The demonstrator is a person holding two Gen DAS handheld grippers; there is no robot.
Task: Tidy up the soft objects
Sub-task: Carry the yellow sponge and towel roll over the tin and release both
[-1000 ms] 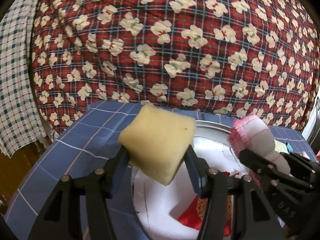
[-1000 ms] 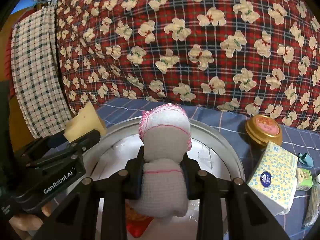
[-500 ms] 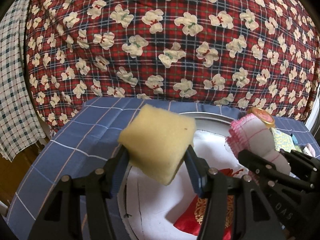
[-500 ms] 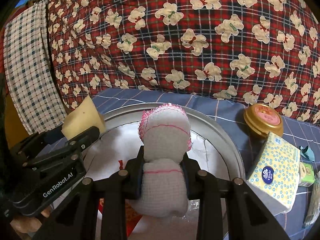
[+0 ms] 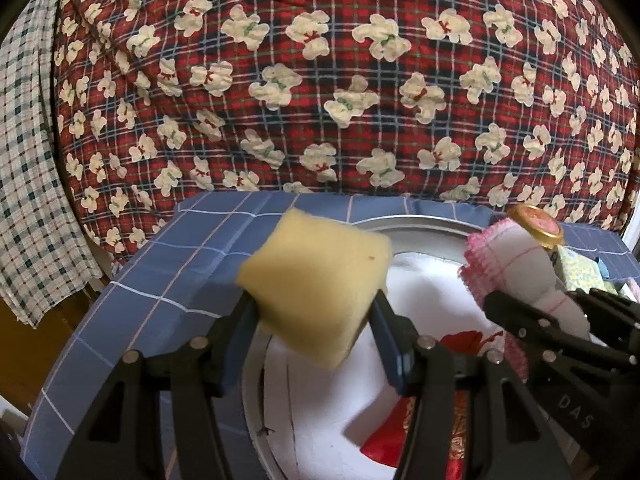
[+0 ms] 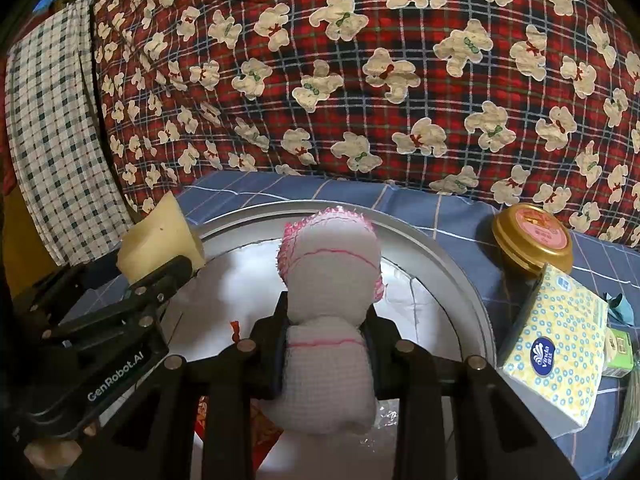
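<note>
Both grippers hover side by side above the round metal basin (image 6: 460, 276), the left gripper (image 5: 314, 314) pinching a yellow sponge (image 5: 316, 284), the right gripper (image 6: 326, 316) clamping a rolled white-and-pink cloth (image 6: 330, 308).

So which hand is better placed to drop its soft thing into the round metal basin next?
Probably right: the right gripper holds the rolled cloth over the basin's middle, whereas the left gripper holds the sponge above the near-left rim.
</note>
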